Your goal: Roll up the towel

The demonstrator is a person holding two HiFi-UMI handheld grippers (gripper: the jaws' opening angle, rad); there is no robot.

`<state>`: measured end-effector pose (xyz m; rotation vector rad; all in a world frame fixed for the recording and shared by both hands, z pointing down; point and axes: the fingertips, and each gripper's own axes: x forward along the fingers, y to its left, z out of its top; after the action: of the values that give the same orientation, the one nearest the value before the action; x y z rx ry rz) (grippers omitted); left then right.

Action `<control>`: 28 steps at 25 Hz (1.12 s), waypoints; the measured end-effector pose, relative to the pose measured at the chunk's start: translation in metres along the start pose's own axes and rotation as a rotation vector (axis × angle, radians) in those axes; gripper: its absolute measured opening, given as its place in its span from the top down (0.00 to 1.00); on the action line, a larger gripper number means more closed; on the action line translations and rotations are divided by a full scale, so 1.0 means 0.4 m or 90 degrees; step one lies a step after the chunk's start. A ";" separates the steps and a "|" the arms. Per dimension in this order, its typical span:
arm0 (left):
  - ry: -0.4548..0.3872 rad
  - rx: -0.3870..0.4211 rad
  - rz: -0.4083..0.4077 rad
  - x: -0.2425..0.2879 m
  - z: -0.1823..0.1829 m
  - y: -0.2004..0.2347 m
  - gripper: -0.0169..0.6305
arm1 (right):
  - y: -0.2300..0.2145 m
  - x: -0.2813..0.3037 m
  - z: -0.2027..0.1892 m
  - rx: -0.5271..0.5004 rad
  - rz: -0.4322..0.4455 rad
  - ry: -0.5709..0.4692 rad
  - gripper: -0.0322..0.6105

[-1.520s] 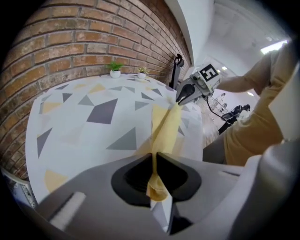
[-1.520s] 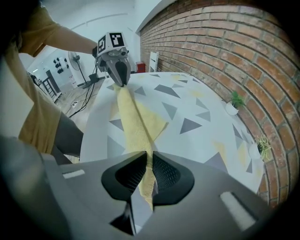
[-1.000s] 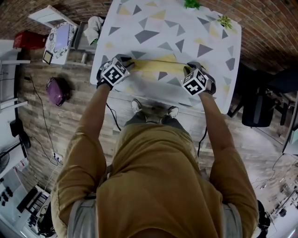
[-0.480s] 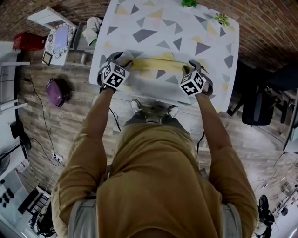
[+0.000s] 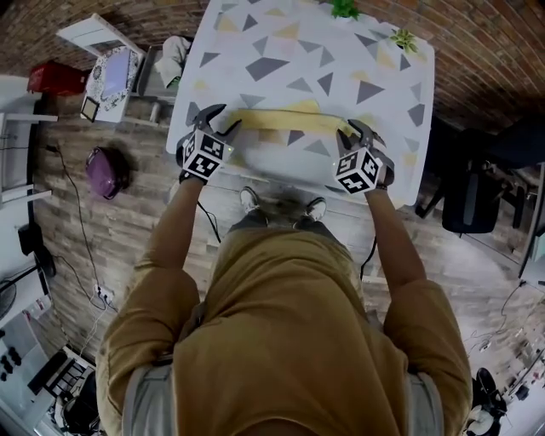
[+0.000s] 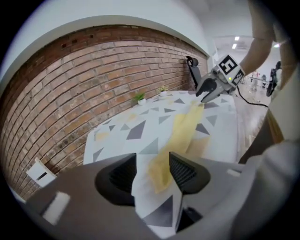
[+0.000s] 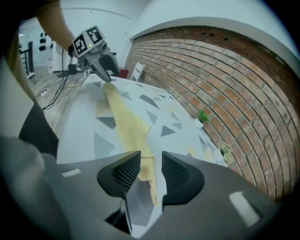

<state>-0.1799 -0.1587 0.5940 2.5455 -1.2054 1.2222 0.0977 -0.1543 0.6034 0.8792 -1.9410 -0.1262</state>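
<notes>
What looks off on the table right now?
The yellow towel roll is uneven: a corner juts out mid-length on its far side, and both ends look loose rather than tight. Nothing spilled or damaged.

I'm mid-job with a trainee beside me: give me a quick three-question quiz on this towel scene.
1. True or false: the yellow towel lies on the floor.
2. How many small plants stand at the far edge of the table? A one, B two, C four.
3. Fill in: the left gripper and right gripper each stand at one ___ of the towel.
Key: 1 false, it lies on the table. 2 B. 3 end; both grippers' jaws are opening, a towel end between them, unpressed.
</notes>
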 end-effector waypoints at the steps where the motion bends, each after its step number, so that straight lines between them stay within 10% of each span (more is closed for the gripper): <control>1: 0.005 0.015 -0.021 0.003 -0.006 -0.028 0.56 | 0.023 -0.002 0.002 -0.021 0.013 -0.001 0.76; 7: 0.050 0.086 -0.119 0.044 -0.043 -0.143 0.59 | 0.116 0.024 0.006 -0.104 0.073 0.021 0.76; 15: 0.083 0.030 -0.225 0.059 -0.075 -0.138 0.64 | 0.115 0.061 -0.006 -0.166 0.130 0.064 0.76; 28: 0.105 0.056 -0.223 0.053 -0.084 -0.113 0.80 | 0.139 0.055 -0.014 -0.180 0.178 0.075 0.88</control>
<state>-0.1625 -0.1284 0.6428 2.5106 -0.6511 1.3866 0.0672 -0.1258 0.6462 0.4167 -1.8584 -0.1733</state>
